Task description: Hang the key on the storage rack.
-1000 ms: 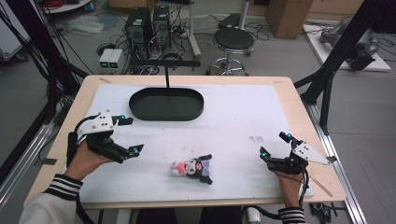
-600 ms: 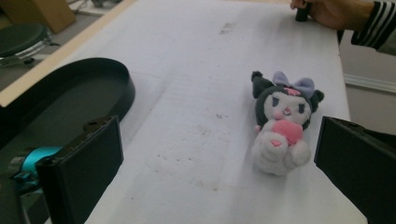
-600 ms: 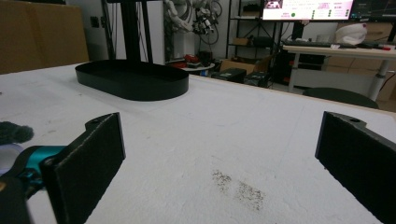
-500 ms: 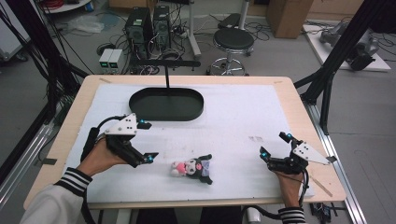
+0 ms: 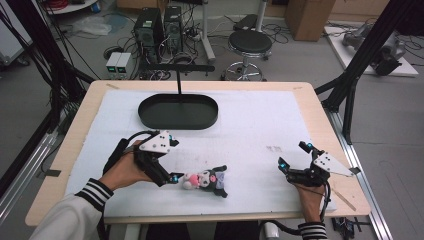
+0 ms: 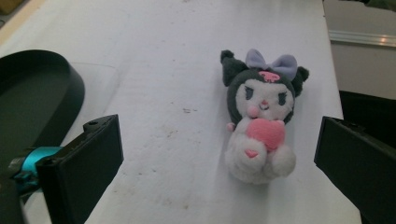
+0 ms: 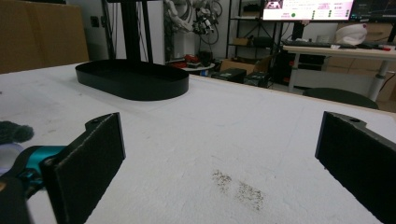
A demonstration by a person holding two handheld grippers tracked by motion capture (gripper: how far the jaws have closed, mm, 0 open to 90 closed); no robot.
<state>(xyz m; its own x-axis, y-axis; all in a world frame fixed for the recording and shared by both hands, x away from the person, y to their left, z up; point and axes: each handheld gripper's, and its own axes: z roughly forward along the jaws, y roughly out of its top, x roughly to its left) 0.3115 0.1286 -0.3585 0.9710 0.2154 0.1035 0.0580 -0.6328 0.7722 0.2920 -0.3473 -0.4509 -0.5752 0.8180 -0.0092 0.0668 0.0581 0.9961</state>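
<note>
We are holding the left tool (image 5: 172, 175) low over the white mat (image 5: 250, 130), its tips just beside the plush toy (image 5: 206, 179), and its jaws are standing wide apart with nothing between them. In the left gripper view the plush toy (image 6: 261, 119) is lying on its back on the mat ahead of the jaws, closer to the right-hand jaw than to the other, and not touching either. It is showing a dark hood with a lilac bow, a white face and a pink heart on its chest. In the high view the toy is lying near the front edge of the bench (image 5: 320, 105), roughly midway across it, with its dark head pointing toward our right side and its pale feet toward the left tool.

We are resting the right tool (image 5: 294, 161) on the mat near the right front corner of the bench, well apart from the toy. Its jaws are also gaping open and are holding nothing; in the right gripper view they are framing bare mat with a small dark smudge (image 7: 238, 186) on it.

The black oval tray (image 5: 178, 111) is sitting at the far middle of the mat, behind the toy and apart from both tools. In the right gripper view the tray (image 7: 132, 79) is lying beyond the jaws, toward the left.
</note>
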